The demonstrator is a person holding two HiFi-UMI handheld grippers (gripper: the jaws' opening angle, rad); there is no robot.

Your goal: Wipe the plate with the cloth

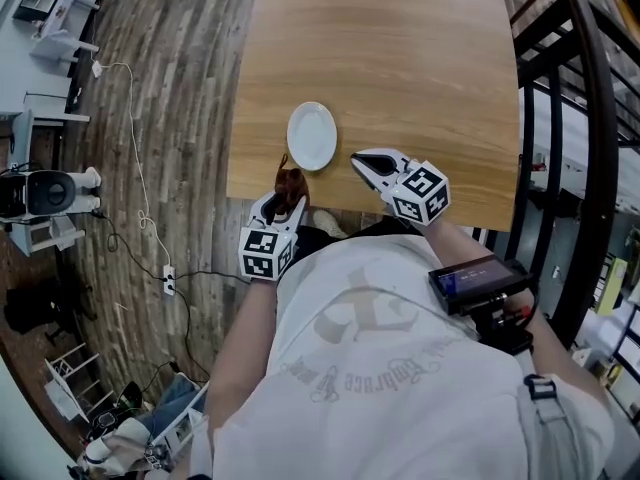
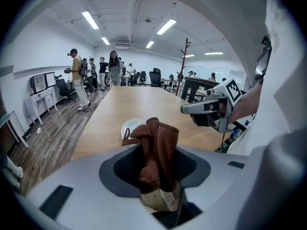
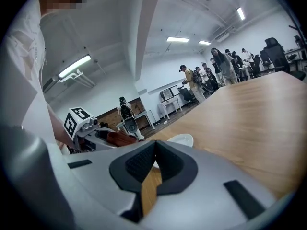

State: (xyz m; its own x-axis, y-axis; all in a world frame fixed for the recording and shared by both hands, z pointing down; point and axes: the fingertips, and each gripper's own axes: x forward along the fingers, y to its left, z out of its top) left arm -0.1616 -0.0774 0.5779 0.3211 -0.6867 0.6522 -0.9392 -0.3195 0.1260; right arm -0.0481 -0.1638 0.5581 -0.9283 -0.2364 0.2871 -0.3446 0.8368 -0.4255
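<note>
Left tongs [image 1: 283, 206] — clamped on brown cloth [image 2: 160, 138], just short of white plate [image 1: 312, 136] near worktop [image 1: 400, 68] edge. Right tongs [image 1: 368, 165] — closed, empty, beside plate. Step: approach; next, likely lower cloth onto plate.

An open-plan office: a long wooden table [image 2: 144, 104], swivel chairs [image 2: 154, 77], a desk with monitors [image 2: 41, 87], a coat stand [image 2: 183, 63], ceiling strip lights [image 2: 90, 19] and standing people [image 2: 114, 66] on wood-plank flooring [image 1: 190, 88].
</note>
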